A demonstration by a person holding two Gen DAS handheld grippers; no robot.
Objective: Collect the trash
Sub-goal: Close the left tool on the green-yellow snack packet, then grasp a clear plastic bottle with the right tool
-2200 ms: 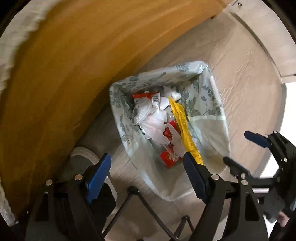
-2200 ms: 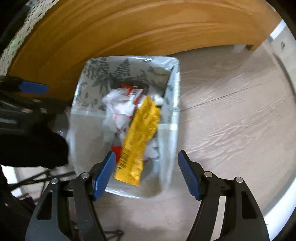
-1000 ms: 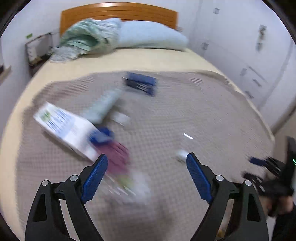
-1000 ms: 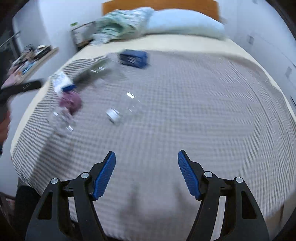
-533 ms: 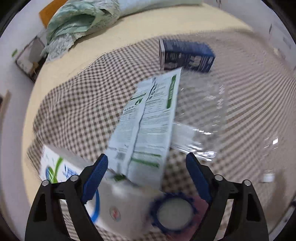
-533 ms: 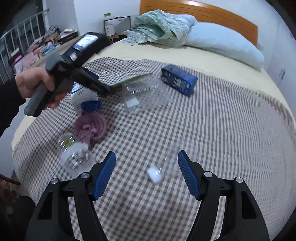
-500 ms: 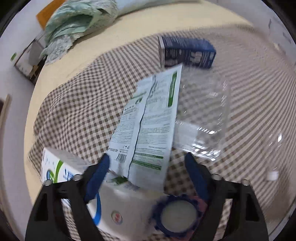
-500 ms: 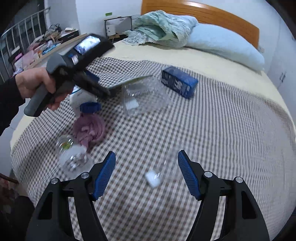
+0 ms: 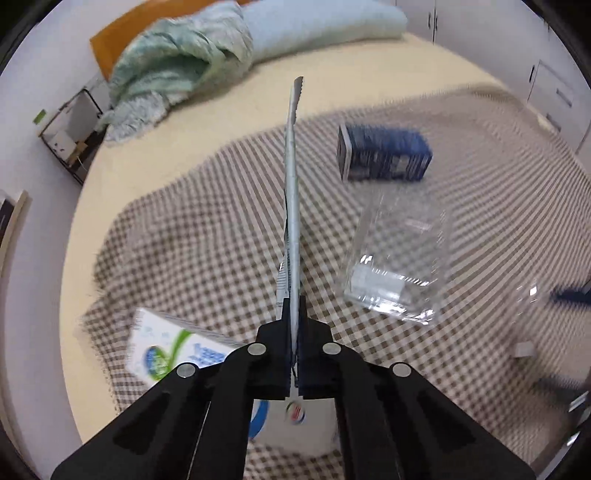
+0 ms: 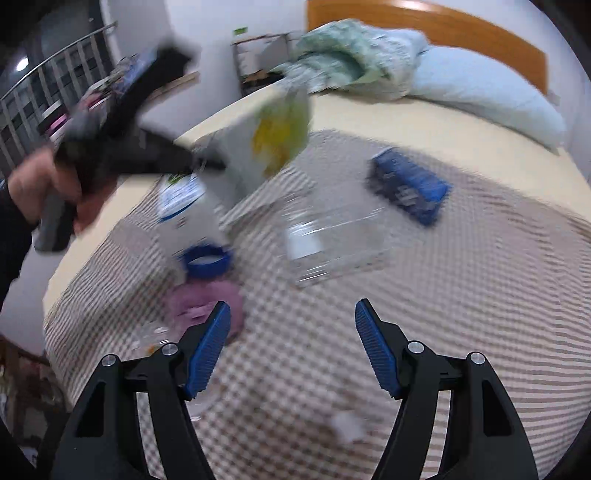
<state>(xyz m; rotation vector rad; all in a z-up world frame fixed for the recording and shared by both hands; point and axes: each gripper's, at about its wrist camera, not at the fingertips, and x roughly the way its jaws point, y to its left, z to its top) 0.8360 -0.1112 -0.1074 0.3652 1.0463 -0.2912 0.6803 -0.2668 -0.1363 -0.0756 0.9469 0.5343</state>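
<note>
From the left wrist view, my left gripper (image 9: 294, 354) has its jaws pressed together on a flat foil pouch (image 9: 292, 206), which I see edge-on, standing up from the jaws with its serrated end at the top. Below and to the left of the jaws lies a white carton (image 9: 173, 352) with a green and blue logo, resting on the checked blanket (image 9: 192, 236) that covers the bed (image 9: 229, 122). To the right, a crumpled clear plastic container (image 9: 397, 258) lies on the blanket, and beyond it a dark blue box (image 9: 384, 153) rests on its side. A rumpled green cover (image 9: 177, 66) and a pale pillow (image 9: 325, 26) sit at the head of the bed.

From the right wrist view, my right gripper (image 10: 291, 347) hovers over the blanket (image 10: 461, 295) with its jaws spread and nothing between them. Up to the left, blurred, a hand (image 10: 40, 188) holds the left gripper (image 10: 207, 162), which pinches the pouch (image 10: 269, 140) clear above the bed. Under it are the white carton (image 10: 181, 199), a blue ring-shaped lid (image 10: 207, 258) and a mauve crumpled thing (image 10: 207, 302) just beside my left jaw. The clear container (image 10: 332, 240) lies ahead, the blue box (image 10: 406, 190) farther off.
</note>
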